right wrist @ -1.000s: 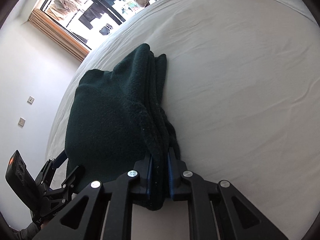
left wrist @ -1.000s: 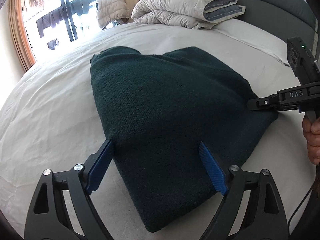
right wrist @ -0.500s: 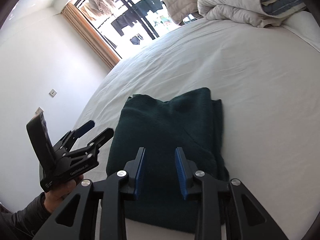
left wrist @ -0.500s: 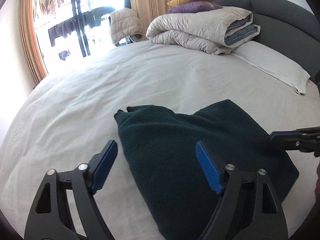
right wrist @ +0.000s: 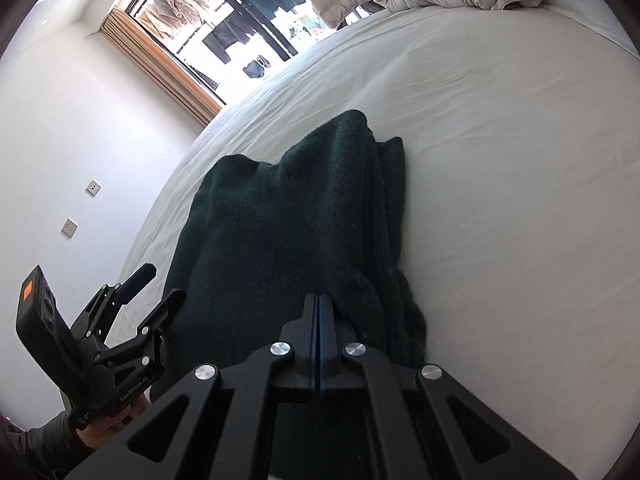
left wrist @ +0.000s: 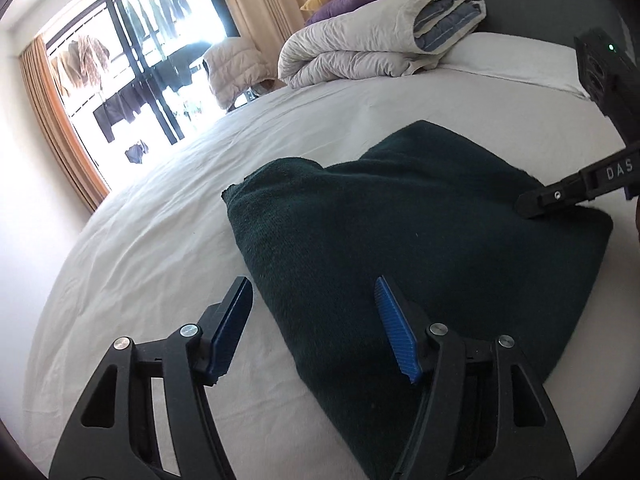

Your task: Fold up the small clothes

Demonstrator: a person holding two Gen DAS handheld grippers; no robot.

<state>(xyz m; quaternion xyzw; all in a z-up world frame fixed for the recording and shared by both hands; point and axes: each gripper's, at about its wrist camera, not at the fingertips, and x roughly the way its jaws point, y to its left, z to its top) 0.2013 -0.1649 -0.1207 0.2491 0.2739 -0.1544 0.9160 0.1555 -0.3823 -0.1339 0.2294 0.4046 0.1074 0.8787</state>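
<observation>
Dark green folded garment [left wrist: 416,248] lies flat on the white bed sheet [left wrist: 152,248]. Tilted downward, the left gripper [left wrist: 312,320] has just been closing, its blue pads still apart astride the garment's near left edge without pressing it. Over the garment's right side, the right gripper [right wrist: 319,312] has its pads together, holding nothing. A rolled duvet [left wrist: 376,48] sits well beyond.

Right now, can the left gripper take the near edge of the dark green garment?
Probably yes. The left gripper is open, and the dark green garment has its near edge already between the fingers, with only white bedsheet around it.
</observation>
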